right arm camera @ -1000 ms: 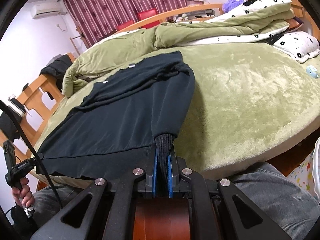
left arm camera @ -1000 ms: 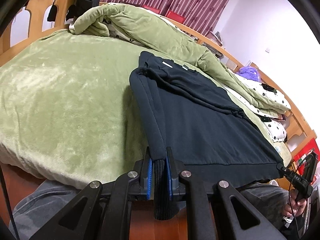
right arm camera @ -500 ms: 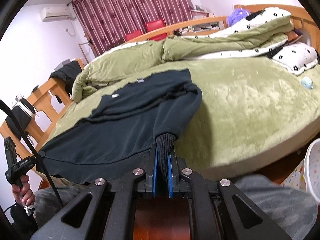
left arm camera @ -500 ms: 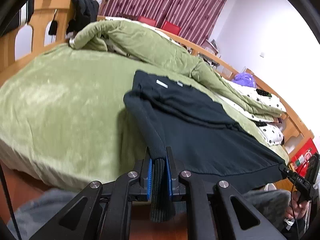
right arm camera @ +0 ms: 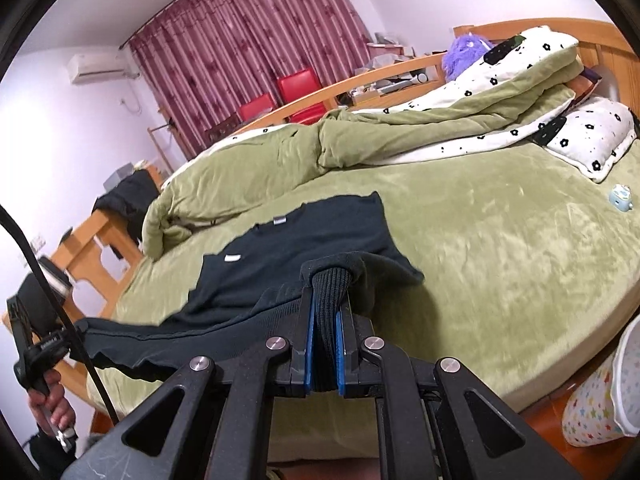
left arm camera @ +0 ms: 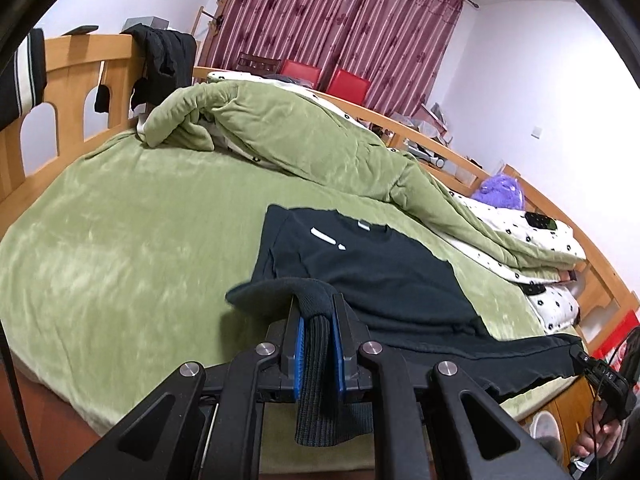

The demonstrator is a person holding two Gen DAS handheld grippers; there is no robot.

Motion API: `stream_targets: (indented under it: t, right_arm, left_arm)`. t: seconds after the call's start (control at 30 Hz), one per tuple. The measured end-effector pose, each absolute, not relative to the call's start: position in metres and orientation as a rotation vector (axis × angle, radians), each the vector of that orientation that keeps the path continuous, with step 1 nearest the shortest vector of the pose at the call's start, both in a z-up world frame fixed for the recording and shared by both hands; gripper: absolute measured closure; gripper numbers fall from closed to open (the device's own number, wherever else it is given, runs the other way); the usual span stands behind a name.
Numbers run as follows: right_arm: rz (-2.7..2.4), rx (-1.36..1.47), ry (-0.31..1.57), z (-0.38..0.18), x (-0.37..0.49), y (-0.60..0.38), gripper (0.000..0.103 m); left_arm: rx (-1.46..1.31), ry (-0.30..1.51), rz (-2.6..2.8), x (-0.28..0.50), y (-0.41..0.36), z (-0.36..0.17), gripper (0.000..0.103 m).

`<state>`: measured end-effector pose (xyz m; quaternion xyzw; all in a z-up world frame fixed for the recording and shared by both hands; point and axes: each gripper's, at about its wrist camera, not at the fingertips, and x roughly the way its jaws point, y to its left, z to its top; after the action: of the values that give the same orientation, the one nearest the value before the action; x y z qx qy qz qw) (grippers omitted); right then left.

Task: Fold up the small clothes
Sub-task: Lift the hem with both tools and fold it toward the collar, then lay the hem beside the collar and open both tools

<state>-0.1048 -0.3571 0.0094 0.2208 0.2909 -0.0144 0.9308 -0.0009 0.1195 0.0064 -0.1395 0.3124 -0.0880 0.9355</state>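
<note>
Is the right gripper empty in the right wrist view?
No, the right gripper is shut on the ribbed cuff of the dark navy sweatshirt, pinched between its blue pads.

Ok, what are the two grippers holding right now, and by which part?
Both grip the dark sweater: left gripper shut on one ribbed bottom corner, right gripper on the other.

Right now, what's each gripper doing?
Left gripper: closed on the dark sweater, at a ribbed cuff.
Right gripper: closed on the sweater's other ribbed cuff.
</note>
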Motion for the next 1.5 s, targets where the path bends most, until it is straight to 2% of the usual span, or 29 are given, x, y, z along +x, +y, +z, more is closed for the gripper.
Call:
stream_targets:
  t: [0.4,0.73,1.5]
  right_arm:
    - [-0.028,0.472,0.569,0.036,0.010,-0.372,0.094]
    - [-0.043,0.462,0.575,0.037,0.104,-0.377,0.094]
    - [-0.096,0.385,0.714,-0.068,0.272,-0.402,0.094]
  left_arm:
    - [-0.237,0.630,-0.131,0.100,0.098,0.026,0.091]
    - [-0.208,0.657,-0.105,0.189,0.087,0.016,0.091]
    - [-0.193,0.796,-0.091,0.354,0.060,-0.082,0.091]
